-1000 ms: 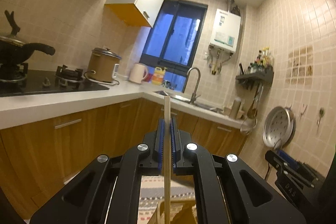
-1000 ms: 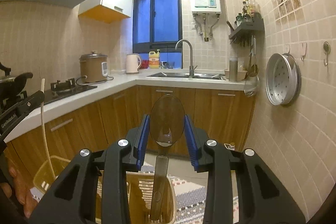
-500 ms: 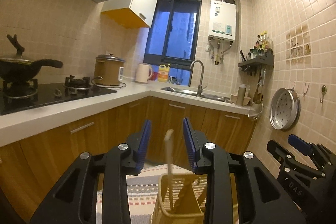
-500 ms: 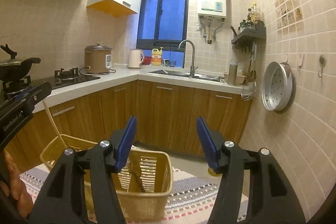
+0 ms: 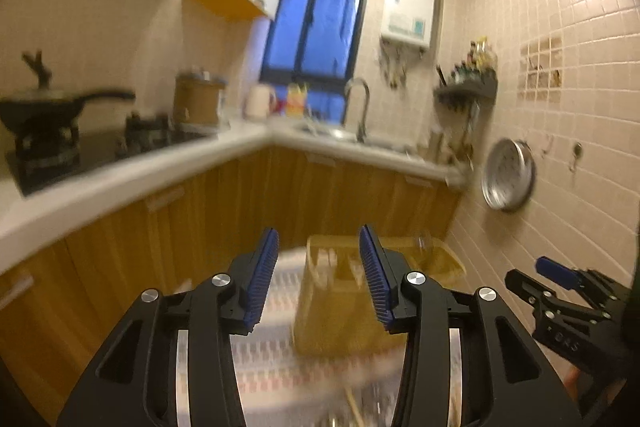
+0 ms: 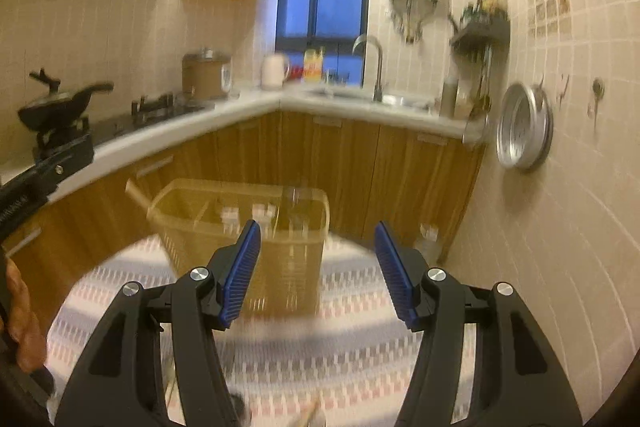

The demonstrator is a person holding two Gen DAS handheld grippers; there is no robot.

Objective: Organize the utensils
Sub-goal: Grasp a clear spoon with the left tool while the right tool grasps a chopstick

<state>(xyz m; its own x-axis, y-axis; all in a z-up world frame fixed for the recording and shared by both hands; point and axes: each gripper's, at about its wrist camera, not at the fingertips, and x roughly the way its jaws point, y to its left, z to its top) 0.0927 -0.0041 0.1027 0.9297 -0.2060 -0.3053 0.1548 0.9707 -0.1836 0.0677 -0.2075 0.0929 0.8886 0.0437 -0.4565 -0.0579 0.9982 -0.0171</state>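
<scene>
Tiled kitchen with wooden cabinets (image 6: 344, 171); a striped woven cloth (image 6: 320, 355) covers the work surface. The translucent yellow plastic utensil basket (image 6: 280, 259) stands on it, blurred, contents indistinct. Left gripper (image 5: 318, 275) and right gripper (image 6: 318, 267) are both released, holding nothing.

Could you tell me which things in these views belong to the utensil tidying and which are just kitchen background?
Part of the job:
yellow basket
left gripper, open
right gripper, open

Just background:
frying pan
rice cooker
kettle
tap
hanging metal tray
</scene>
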